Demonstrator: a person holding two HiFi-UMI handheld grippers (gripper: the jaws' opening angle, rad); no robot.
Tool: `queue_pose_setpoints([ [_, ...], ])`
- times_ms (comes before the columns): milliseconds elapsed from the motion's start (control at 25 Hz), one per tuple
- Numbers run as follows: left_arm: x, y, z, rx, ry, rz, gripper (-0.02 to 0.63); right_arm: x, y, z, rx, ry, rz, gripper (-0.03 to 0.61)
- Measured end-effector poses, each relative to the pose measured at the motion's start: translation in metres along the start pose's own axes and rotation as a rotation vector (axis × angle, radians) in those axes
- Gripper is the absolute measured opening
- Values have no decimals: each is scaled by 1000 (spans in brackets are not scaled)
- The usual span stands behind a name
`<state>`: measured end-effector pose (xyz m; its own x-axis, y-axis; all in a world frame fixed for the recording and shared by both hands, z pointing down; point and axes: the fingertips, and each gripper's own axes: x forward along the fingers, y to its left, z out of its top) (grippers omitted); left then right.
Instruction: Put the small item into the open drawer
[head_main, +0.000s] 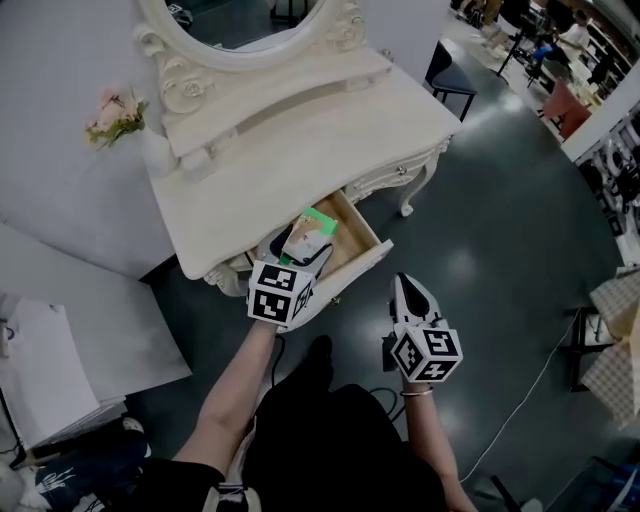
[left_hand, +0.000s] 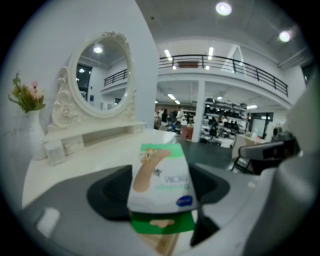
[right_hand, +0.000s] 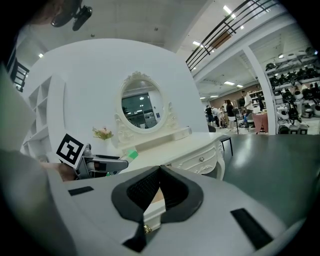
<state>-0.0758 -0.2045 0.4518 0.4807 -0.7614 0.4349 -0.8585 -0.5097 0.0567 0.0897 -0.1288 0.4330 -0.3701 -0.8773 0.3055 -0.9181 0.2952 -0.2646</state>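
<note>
The left gripper (head_main: 298, 256) hung over the open wooden drawer (head_main: 366, 264) of a cream, carved dressing table (head_main: 300, 130). Its jaws stood wide and clamped on a flat white-and-green packet of plasters (head_main: 312, 232). The left gripper view showed that packet (left_hand: 161, 180) upright between the two dark pads, printed face toward the camera, its green edge at the bottom. In the head view the packet was above the drawer's light wooden inside, near the drawer's 9 o'clock corner, and whether it touched the drawer floor could not be told. The drawer stuck out from the table's front edge toward 5 o'clock. The right gripper (head_main: 406, 287) was apart from the left one, at about 4 o'clock of it, just beyond the drawer's front panel and above the dark grey glossy floor (head_main: 500, 220). Its jaws were together with nothing between them, the black pads meeting at the tips in the right gripper view (right_hand: 159, 173); below those tips a strip of the cream drawer front and a small brass knob (right_hand: 146, 229) showed. An oval mirror in a scrolled cream frame (head_main: 250, 25) stood at the table's 12 o'clock edge. A white vase of pale pink flowers (head_main: 120, 115) stood at the table's 10 o'clock corner.
</note>
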Motion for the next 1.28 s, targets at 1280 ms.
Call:
queue_pose_setpoints([
  [1280, 140, -12, -89, 198, 299, -228, 360, 56, -56, -21, 69, 118, -77, 5],
])
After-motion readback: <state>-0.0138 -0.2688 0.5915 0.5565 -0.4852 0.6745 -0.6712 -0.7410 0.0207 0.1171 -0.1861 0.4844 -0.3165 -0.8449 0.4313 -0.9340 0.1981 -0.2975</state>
